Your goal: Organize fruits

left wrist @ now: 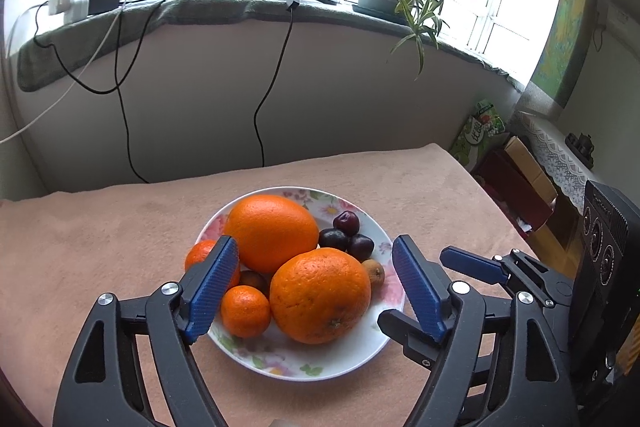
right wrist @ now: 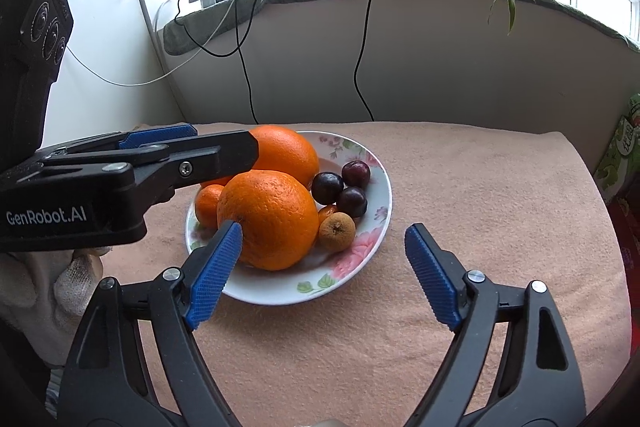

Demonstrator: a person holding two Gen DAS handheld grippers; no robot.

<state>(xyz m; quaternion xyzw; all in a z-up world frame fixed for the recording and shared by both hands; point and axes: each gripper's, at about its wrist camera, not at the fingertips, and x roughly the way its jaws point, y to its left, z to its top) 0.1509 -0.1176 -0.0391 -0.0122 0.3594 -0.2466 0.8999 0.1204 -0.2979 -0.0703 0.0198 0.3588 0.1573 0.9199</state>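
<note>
From the left wrist view, the left gripper point(left wrist: 314, 287) is seen with its jaws spread wide apart above a floral plate point(left wrist: 352, 351) resting on a peach-covered surface point(left wrist: 100, 247). The plate is filled with two large oranges point(left wrist: 320, 295), small mandarins point(left wrist: 245, 311), dark cherries point(left wrist: 346, 235) and a brownish fruit point(left wrist: 374, 271). From the right wrist view, the right gripper point(right wrist: 324, 275) is shown with jaws apart and empty, near the plate's front rim, while the left gripper's black body is seen crossing above the plate's left side.
</note>
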